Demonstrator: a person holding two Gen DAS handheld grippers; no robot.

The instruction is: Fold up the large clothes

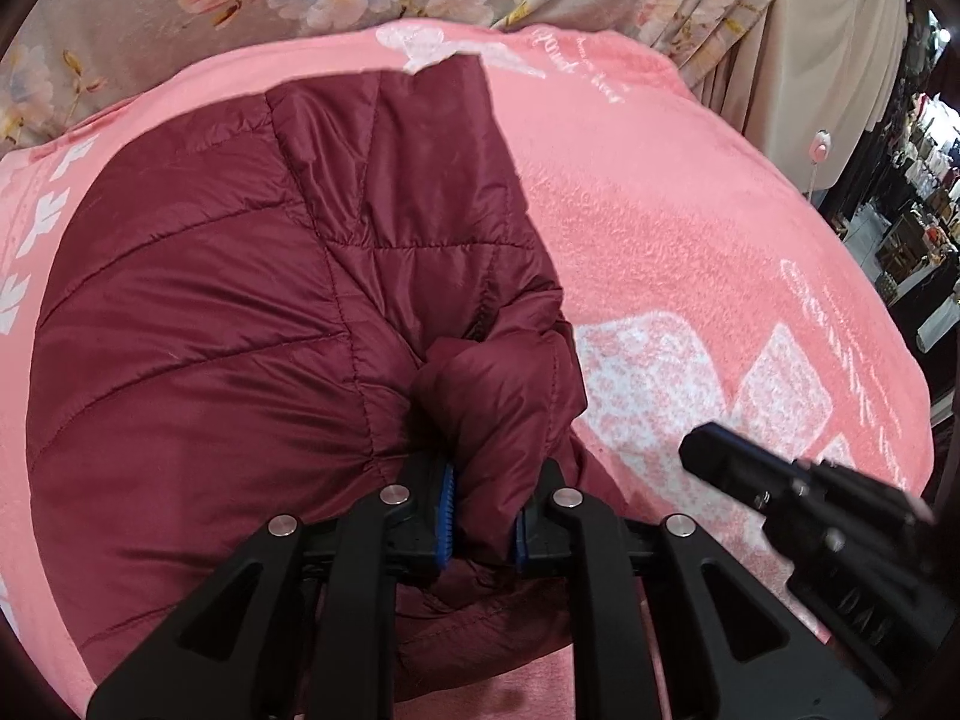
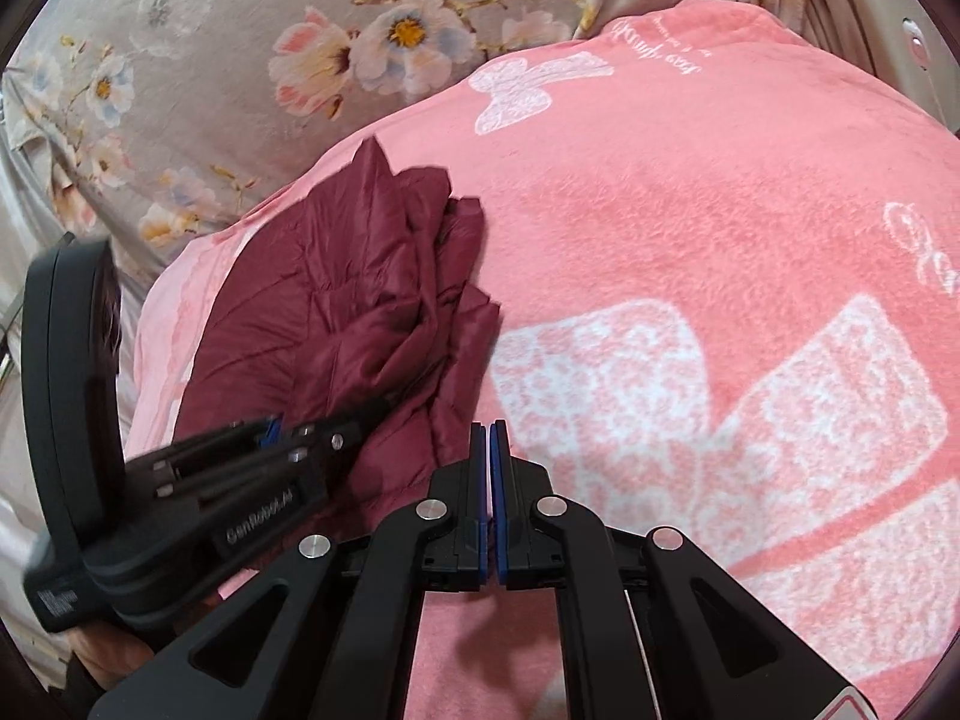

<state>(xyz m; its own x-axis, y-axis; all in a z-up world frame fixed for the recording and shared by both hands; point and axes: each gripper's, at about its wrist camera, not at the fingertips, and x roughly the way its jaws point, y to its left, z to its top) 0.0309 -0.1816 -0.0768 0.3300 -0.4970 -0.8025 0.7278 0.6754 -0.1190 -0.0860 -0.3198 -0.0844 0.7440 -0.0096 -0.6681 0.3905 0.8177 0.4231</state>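
Note:
A quilted maroon jacket [image 1: 210, 330] lies folded on a pink blanket [image 1: 660, 240], filling the left and middle of the left wrist view. My left gripper [image 1: 489, 480] is shut on a bunched fold at the jacket's near edge, and the fabric fills the gap between its blue pads [image 1: 447, 516]. In the right wrist view the jacket [image 2: 360, 300] lies left of centre with the left gripper [image 2: 336, 420] resting on it. My right gripper [image 2: 489, 438] hovers over the blanket [image 2: 660, 210] just right of the jacket, shut with its pads together. It also shows as a black tip [image 1: 780, 480] at lower right.
The pink blanket carries white butterfly and bow prints and covers a bed. A grey floral sheet [image 2: 210, 60] lies beyond it. Beige curtains [image 1: 840, 60] hang at the back right, and cluttered shelves [image 1: 924, 180] stand past the bed's right edge.

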